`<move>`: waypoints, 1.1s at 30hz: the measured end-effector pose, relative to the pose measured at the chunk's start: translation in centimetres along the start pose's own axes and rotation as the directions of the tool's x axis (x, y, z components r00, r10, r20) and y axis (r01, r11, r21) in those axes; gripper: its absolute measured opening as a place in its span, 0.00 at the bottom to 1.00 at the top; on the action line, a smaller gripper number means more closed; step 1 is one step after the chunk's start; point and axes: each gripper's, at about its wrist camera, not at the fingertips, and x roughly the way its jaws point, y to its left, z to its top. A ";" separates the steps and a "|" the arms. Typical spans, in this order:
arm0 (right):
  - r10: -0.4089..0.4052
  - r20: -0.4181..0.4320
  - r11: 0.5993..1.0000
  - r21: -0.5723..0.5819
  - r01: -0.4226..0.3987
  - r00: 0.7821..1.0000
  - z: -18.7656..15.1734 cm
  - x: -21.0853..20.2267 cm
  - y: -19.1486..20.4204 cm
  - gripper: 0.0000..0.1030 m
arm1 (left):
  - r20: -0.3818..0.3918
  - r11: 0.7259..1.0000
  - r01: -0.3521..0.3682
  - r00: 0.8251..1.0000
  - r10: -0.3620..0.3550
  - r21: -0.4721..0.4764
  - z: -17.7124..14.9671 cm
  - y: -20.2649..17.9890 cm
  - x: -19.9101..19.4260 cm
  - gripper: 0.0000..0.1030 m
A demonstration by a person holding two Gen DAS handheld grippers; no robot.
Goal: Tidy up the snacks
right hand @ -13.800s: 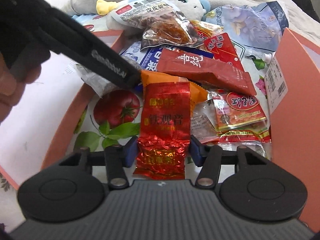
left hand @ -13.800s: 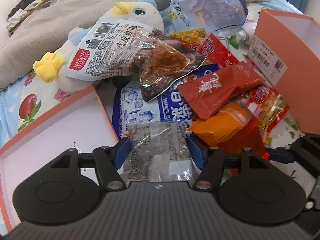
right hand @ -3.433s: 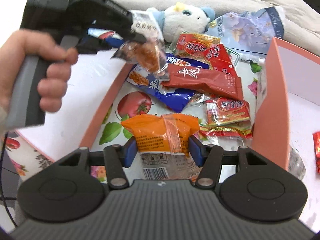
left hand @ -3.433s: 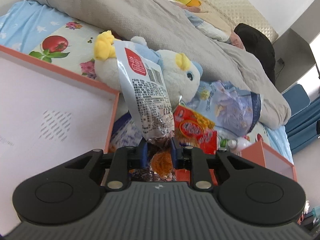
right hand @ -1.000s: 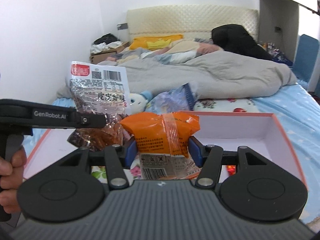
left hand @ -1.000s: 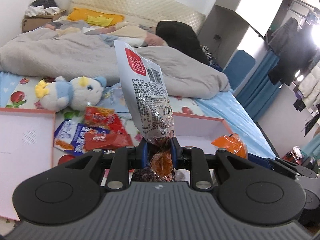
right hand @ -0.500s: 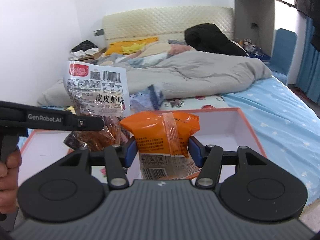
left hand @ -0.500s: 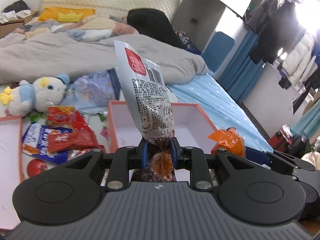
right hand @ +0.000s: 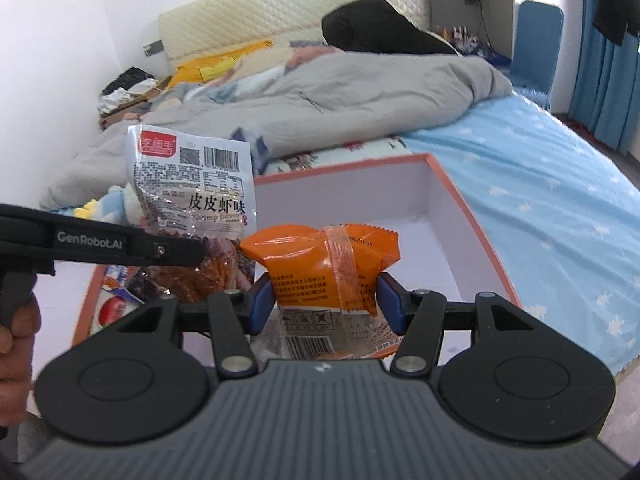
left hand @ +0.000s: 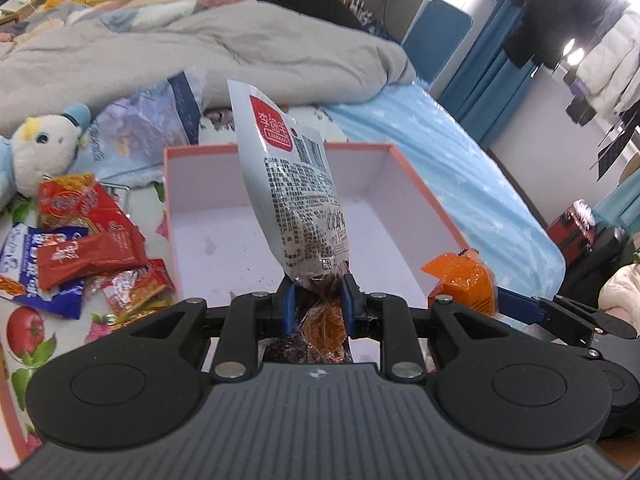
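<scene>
My left gripper (left hand: 318, 306) is shut on a clear-and-white shrimp snack bag (left hand: 294, 196), which stands upright above the near edge of an orange box with a white inside (left hand: 224, 236). The bag also shows in the right wrist view (right hand: 192, 196). My right gripper (right hand: 324, 300) is shut on an orange snack packet (right hand: 324, 264), held above the same box (right hand: 452, 236); the packet shows at the right in the left wrist view (left hand: 460, 280). A pile of red and blue snack packets (left hand: 80, 248) lies on the bedsheet left of the box.
A blue-and-white plush toy (left hand: 40, 148) and a pale blue plastic bag (left hand: 140, 128) lie behind the pile. A grey duvet (left hand: 200, 52) covers the bed behind. A second orange box edge (right hand: 86, 300) shows at the left. The bed's edge drops off at the right (left hand: 520, 216).
Both grippers have swung right with their packets, from over the snack pile to above the orange box. The box now fills the middle of both views.
</scene>
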 end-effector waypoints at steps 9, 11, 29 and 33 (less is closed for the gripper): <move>-0.034 -0.054 0.998 -0.054 0.031 0.998 -0.4 4.1 -1.6 0.57 | -0.098 1.000 -0.017 0.995 0.018 0.015 0.8 0.5 6.4 0.26; -0.027 -0.068 0.999 -0.039 0.025 0.997 -0.4 5.0 -2.1 0.56 | -0.111 1.000 -0.022 0.994 0.023 0.009 0.9 0.7 7.4 0.26; 0.001 -0.122 0.999 0.033 0.003 0.993 -0.9 6.0 -3.2 0.67 | -0.103 0.998 -0.049 0.994 0.045 -0.028 0.9 2.1 7.0 0.53; 0.010 -0.091 0.999 0.034 -0.007 0.996 -0.5 4.7 -2.6 0.67 | -0.066 0.999 -0.042 0.997 0.040 -0.029 0.9 2.1 4.7 0.52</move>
